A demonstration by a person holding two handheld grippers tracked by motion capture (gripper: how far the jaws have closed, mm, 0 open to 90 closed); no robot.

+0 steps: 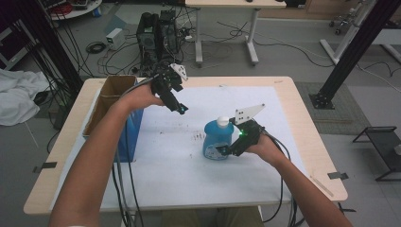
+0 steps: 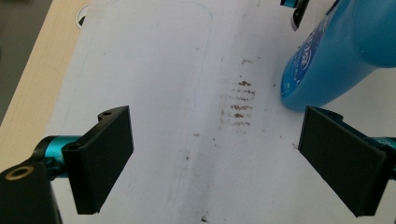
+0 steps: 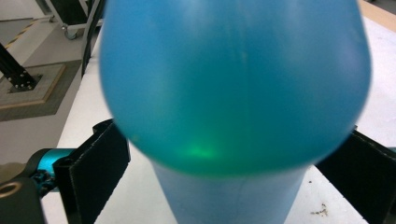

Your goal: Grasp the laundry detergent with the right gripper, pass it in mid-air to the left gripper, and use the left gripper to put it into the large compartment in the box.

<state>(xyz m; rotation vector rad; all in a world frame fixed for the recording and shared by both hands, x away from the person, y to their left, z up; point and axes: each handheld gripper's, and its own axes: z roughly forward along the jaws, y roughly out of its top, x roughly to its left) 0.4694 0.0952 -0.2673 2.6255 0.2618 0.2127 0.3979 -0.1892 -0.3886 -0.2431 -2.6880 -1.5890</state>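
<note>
- Table [image 1: 302,142]: under both grippers.
- Box [image 1: 113,90]: just behind the left hand.
- Bottle [image 1: 217,139]: upright between the right gripper's [image 1: 226,150] jaws; whether the pads press it I cannot tell.
- Left gripper [image 1: 179,108]: jaws wide apart, nothing between them, hanging above the table, bottle ahead to its right.

Blue bottle [image 3: 233,93], blurred, hides whether the right tool's pads touch it.

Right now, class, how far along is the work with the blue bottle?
Done: the right gripper has its jaws around the upright blue bottle on the white mat. In hand: whether they press on it yet I cannot tell. Left: lifting it; the left gripper hangs open, apart, near the cardboard box.
</note>
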